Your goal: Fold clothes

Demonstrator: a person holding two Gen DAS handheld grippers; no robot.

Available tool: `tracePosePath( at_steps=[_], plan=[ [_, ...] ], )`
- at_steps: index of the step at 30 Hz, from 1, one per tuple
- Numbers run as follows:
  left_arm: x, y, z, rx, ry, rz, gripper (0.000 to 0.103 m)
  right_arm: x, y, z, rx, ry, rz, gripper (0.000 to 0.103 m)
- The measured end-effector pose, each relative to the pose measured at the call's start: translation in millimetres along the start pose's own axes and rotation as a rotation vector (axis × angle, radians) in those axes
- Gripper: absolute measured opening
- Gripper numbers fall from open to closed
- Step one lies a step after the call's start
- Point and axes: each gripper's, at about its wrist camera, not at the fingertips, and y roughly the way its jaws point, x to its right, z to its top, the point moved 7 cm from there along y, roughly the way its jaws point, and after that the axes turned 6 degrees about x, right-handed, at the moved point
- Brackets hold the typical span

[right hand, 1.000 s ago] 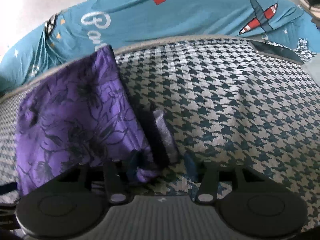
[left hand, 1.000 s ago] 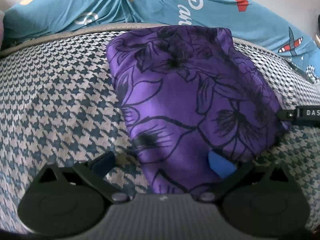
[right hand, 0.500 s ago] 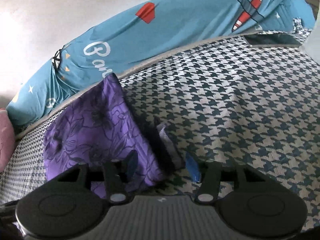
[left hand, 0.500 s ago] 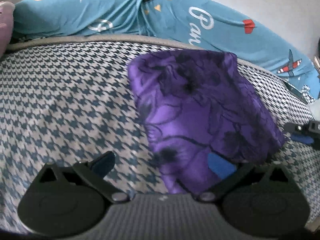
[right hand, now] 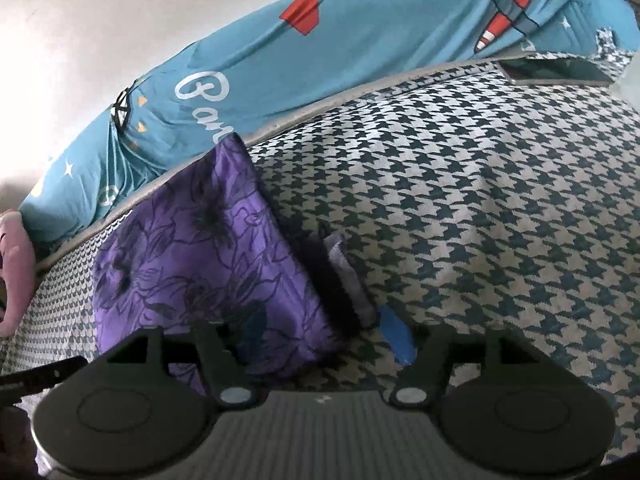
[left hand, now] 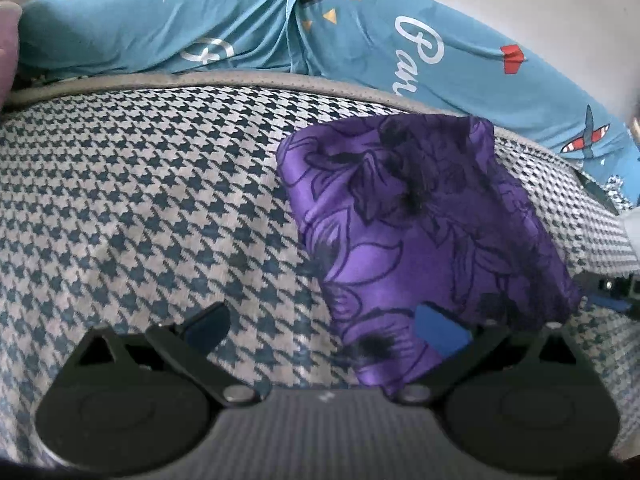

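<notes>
A folded purple garment with a dark flower print (left hand: 420, 240) lies flat on the houndstooth bed cover (left hand: 140, 208). My left gripper (left hand: 324, 328) is open wide at the garment's near left edge. Its right finger hovers over the cloth and its left finger over the cover, and nothing is gripped. In the right wrist view the garment (right hand: 192, 248) shows a dark inner layer and a grey hem at its right edge. My right gripper (right hand: 324, 332) straddles that near right corner. Its jaws are opening and the pads stand off the cloth. Each gripper shows at the edge of the other's view, the right gripper (left hand: 612, 286) and the left gripper (right hand: 40, 376).
A teal sheet printed with planes, stars and white lettering (left hand: 360, 40) is bunched along the far edge of the bed, against a pale wall. Something pink (right hand: 14, 272) sits at the far left. A dark flat object (right hand: 552, 72) lies at the far right corner of the cover.
The left gripper has drawn back to the left and up, so the garment now sits further right in its view. The right gripper's jaws have spread wider around the garment's corner and the wrist has rolled.
</notes>
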Motion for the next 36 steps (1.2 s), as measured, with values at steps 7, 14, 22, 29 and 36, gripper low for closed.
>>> tracePosePath(
  at_steps=[7, 14, 22, 29, 36],
  plan=[
    [-11, 17, 11, -0.018, -0.062, -0.025, 0.103, 19, 3, -3, -0.008, 0.077, -0.007, 0.066],
    [-18, 36, 18, -0.032, -0.149, -0.068, 0.103, 15, 12, -5, -0.031, 0.100, 0.011, 0.066],
    [-20, 58, 22, -0.045, -0.216, -0.128, 0.103, 4, 28, -12, -0.075, 0.111, 0.042, 0.066],
    [-13, 75, 21, -0.067, -0.196, -0.171, 0.103, -8, 39, -14, -0.086, 0.103, 0.093, 0.069],
    [5, 90, 23, -0.054, -0.144, -0.194, 0.103, -13, 47, -11, -0.075, 0.118, 0.114, 0.069]
  ],
)
